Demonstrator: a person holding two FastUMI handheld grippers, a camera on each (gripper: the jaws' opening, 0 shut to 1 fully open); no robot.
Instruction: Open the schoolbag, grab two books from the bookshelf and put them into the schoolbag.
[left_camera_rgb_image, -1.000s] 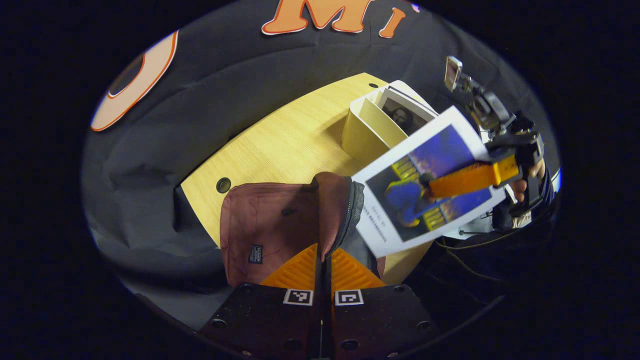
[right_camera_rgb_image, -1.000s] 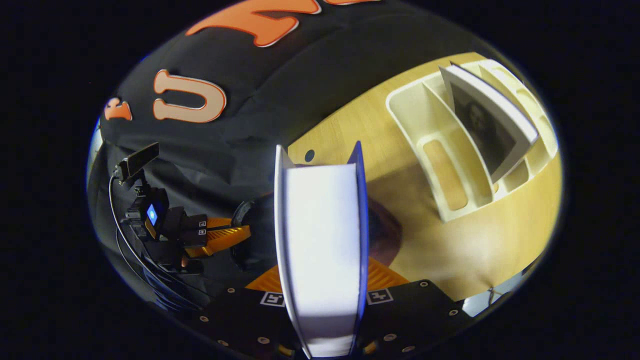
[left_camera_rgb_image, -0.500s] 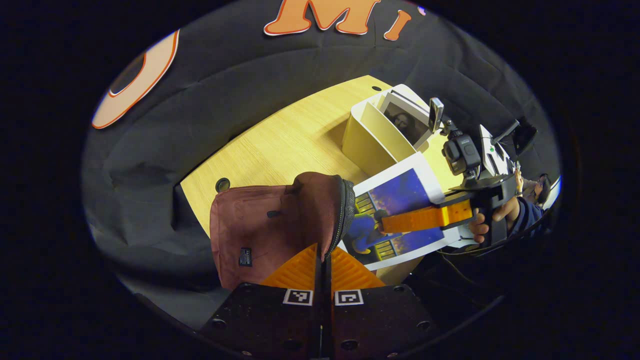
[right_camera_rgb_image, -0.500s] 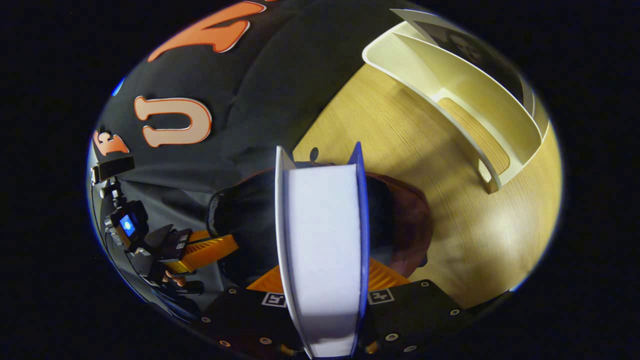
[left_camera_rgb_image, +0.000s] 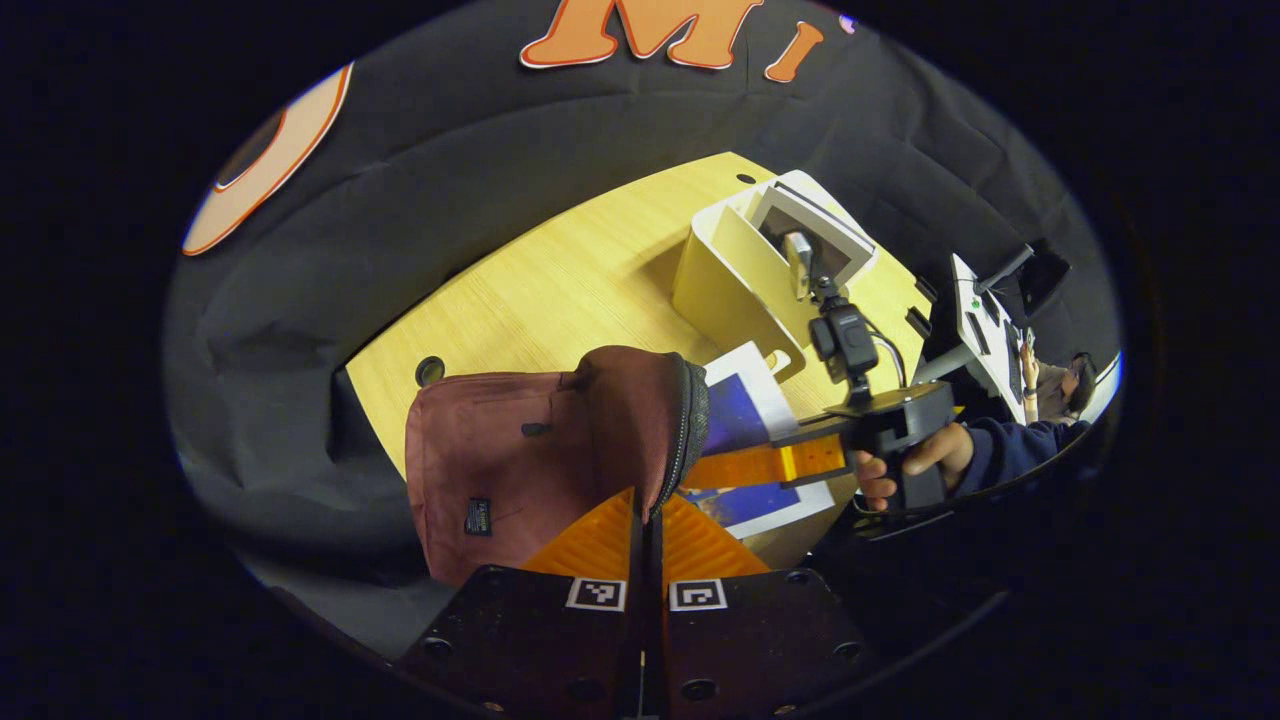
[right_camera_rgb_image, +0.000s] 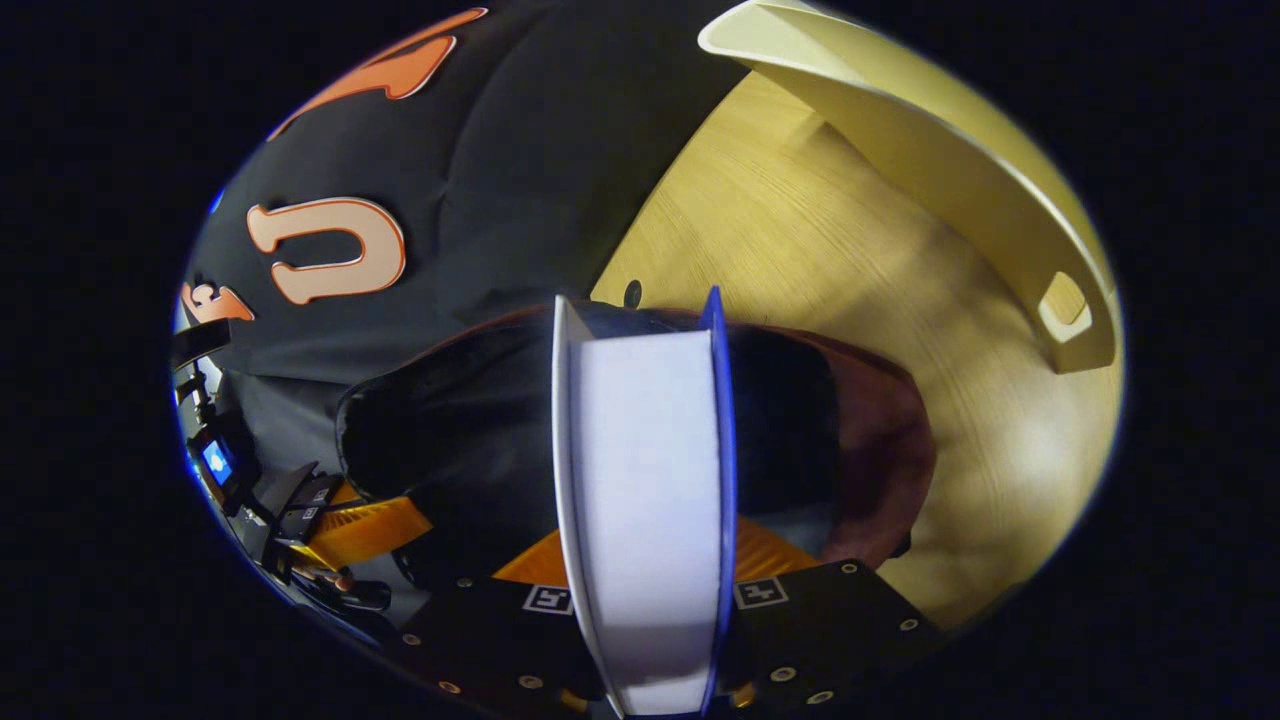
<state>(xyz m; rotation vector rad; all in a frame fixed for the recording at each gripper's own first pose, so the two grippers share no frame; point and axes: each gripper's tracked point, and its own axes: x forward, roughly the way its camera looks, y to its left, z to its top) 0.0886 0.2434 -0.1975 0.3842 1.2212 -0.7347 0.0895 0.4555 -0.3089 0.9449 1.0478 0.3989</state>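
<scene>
Book (right_camera_rgb_image: 645, 500) clamped between right tongs (right_camera_rgb_image: 640, 560), entering open schoolbag (left_camera_rgb_image: 540, 450)

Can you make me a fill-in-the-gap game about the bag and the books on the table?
1. The right gripper is shut on a ____.
2. The book is going into the open ____.
3. The left gripper pinches the bag by its zipper ____.
4. One more book stands in the cream ____ on the table.

Missing words: book; bag; edge; bookshelf
</scene>
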